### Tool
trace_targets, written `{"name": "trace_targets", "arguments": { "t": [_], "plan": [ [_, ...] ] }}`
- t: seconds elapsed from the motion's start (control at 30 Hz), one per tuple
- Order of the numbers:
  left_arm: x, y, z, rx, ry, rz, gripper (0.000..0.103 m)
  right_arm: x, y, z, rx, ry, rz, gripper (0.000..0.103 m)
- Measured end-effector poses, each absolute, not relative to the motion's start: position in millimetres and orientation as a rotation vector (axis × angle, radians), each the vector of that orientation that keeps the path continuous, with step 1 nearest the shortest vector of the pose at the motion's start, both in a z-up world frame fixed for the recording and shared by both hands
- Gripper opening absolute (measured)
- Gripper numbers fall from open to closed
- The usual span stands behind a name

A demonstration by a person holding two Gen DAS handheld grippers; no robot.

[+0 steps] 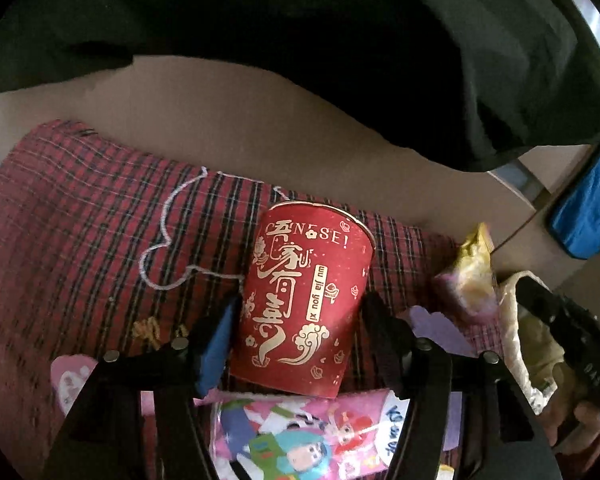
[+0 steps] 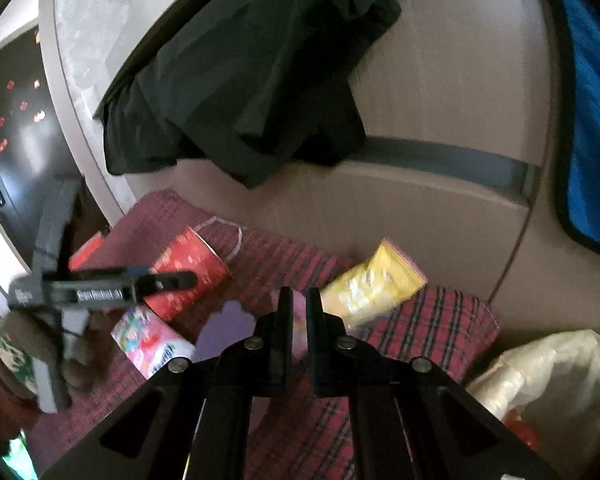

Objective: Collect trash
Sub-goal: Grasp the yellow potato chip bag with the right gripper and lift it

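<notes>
A red paper cup with gold lettering [image 1: 304, 300] lies on its side on a red plaid cloth [image 1: 80, 240]. My left gripper [image 1: 300, 320] is open, with one finger on each side of the cup and a small gap at each side. The cup also shows in the right wrist view [image 2: 192, 268], with the left gripper [image 2: 156, 280] over it. My right gripper [image 2: 298, 308] is shut and empty, held above the cloth. A yellow snack packet [image 2: 372, 284] lies just beyond it; it shows in the left wrist view [image 1: 468, 276] too. A pink cartoon wrapper [image 1: 300, 436] lies near the cup.
A whitish plastic bag [image 2: 548, 376] sits at the right with something red inside. A black garment [image 2: 252, 80] hangs over the beige sofa back [image 2: 420, 224]. A blue towel [image 2: 588, 120] hangs at the far right. A purple paper cutout [image 2: 224, 332] lies on the cloth.
</notes>
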State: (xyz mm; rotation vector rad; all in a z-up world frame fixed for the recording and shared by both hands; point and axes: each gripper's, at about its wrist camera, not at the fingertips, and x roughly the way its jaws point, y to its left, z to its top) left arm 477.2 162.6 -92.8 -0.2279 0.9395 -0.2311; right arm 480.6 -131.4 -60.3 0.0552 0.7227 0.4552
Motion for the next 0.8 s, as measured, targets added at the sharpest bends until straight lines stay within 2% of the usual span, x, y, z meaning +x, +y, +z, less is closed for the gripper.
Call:
{"name": "trace_targets", "arguments": {
  "t": [0.03, 0.07, 0.1, 0.13, 0.17, 0.47, 0.63, 0.8],
  "plan": [
    [470.8, 162.7, -87.6, -0.226, 0.916, -0.22, 0.062, 479.0, -129.0, -60.9, 0.051, 0.718, 0.444, 0.007],
    [466.9, 164.1, -84.7, -0.226, 0.901, -0.213, 0.061, 475.8, -133.7, -61.5, 0.053, 0.712, 0.44, 0.012],
    [458.9, 166.4, -79.6, -0.23, 0.874, -0.203, 0.061, 473.7, -136.1, -62.3, 0.057, 0.711, 0.432, 0.022],
    [452.7, 168.9, -76.3, -0.234, 0.855, -0.197, 0.061, 471.5, -141.5, -63.6, 0.066, 0.712, 0.426, 0.039],
    [443.0, 171.0, -71.4, -0.237, 0.829, -0.189, 0.061, 471.0, -145.3, -64.8, 0.086, 0.712, 0.423, 0.047],
    [371.4, 184.9, -34.3, -0.182, 0.632, -0.093, 0.061, 513.1, -151.0, -92.7, 0.235, 0.856, 0.295, 0.047],
    [353.5, 193.4, -32.1, -0.168, 0.563, -0.064, 0.061, 532.3, -119.9, -106.5, 0.145, 0.888, 0.271, 0.046],
    [348.7, 198.1, -38.3, -0.187, 0.565, -0.061, 0.061, 545.4, -102.1, -115.1, 0.096, 0.897, 0.292, 0.031]
  ]
}}
